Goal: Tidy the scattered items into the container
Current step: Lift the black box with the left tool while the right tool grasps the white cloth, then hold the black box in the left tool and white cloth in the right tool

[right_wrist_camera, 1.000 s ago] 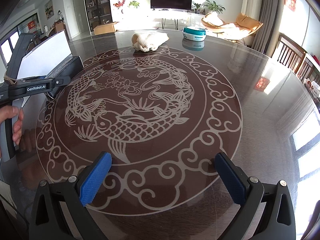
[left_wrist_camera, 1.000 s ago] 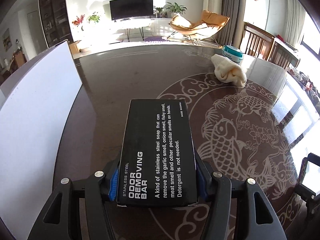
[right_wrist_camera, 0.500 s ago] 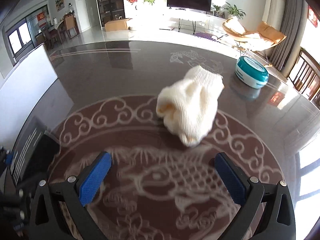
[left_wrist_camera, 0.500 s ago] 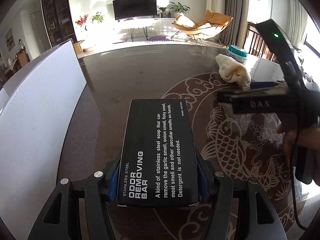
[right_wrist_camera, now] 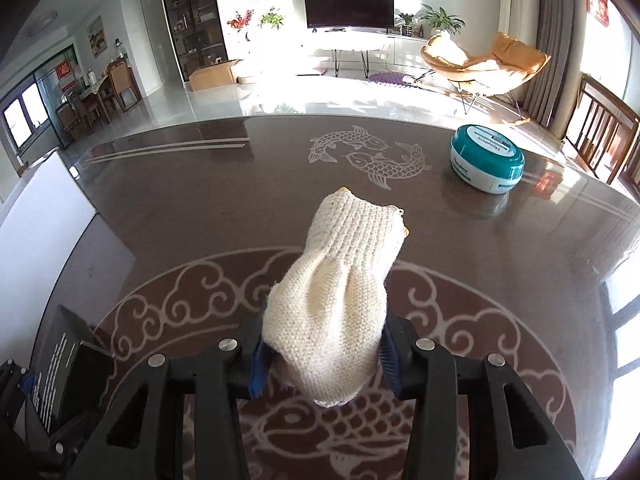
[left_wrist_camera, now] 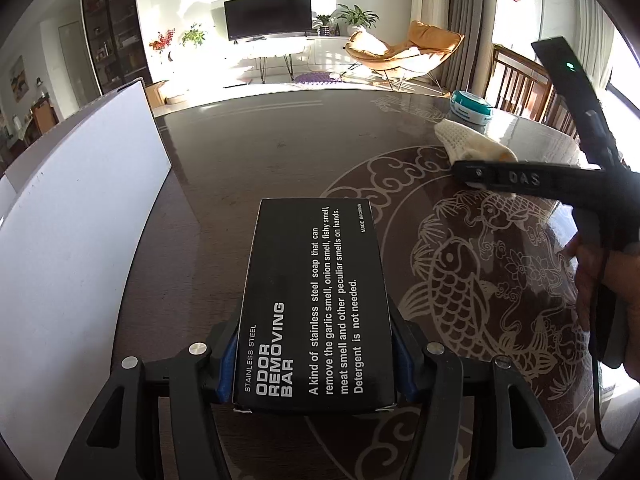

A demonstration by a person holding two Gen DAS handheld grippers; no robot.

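Left wrist view showing left claw pinching one black box between blue pads, lettered face up, jutting forward over dark table. Standing along the left edge of that table: one white container, only its outer wall showing, contents hidden from both cameras. Crossing the right of that view: right claw, seen side-on, gripped by a hand. Right wrist view showing that claw pressing in on one cream knitted glove, cuff pointing away, fingertip end hanging below the pads; whether touching the table, not clear. Sitting well beyond the glove, near the far right rim: one round teal-and-white jar, lid on. Counting up: two claws, each holding one item; one jar lying loose; one container.
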